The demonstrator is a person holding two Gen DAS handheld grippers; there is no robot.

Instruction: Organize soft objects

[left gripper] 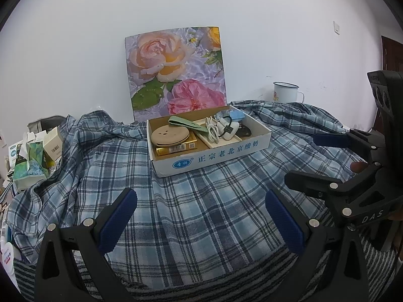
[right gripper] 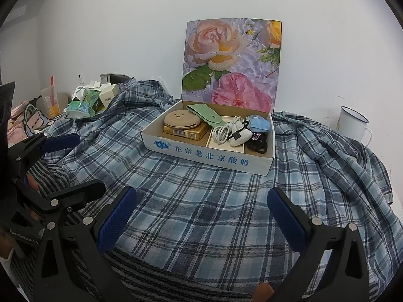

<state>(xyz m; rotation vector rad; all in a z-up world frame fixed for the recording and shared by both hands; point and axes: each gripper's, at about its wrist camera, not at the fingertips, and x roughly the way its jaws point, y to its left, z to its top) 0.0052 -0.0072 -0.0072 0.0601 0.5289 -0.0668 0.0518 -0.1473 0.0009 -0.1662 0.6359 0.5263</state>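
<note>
A blue plaid shirt (left gripper: 201,201) lies spread and rumpled over the surface; it also shows in the right wrist view (right gripper: 201,201). A white cardboard box (left gripper: 214,157) sits on it, holding small items; in the right wrist view the box (right gripper: 209,154) is at centre. My left gripper (left gripper: 201,216) is open and empty just above the shirt's near part. My right gripper (right gripper: 201,216) is open and empty above the same cloth. The right gripper also shows in the left wrist view (left gripper: 320,161) at the right, and the left gripper in the right wrist view (right gripper: 73,161) at the left.
A floral board (left gripper: 176,75) leans on the wall behind the box. A white enamel mug (left gripper: 286,91) stands at the back right. Tissue packs and small cartons (left gripper: 32,158) pile at the left. A striped cloth (left gripper: 201,284) lies under the shirt's near edge.
</note>
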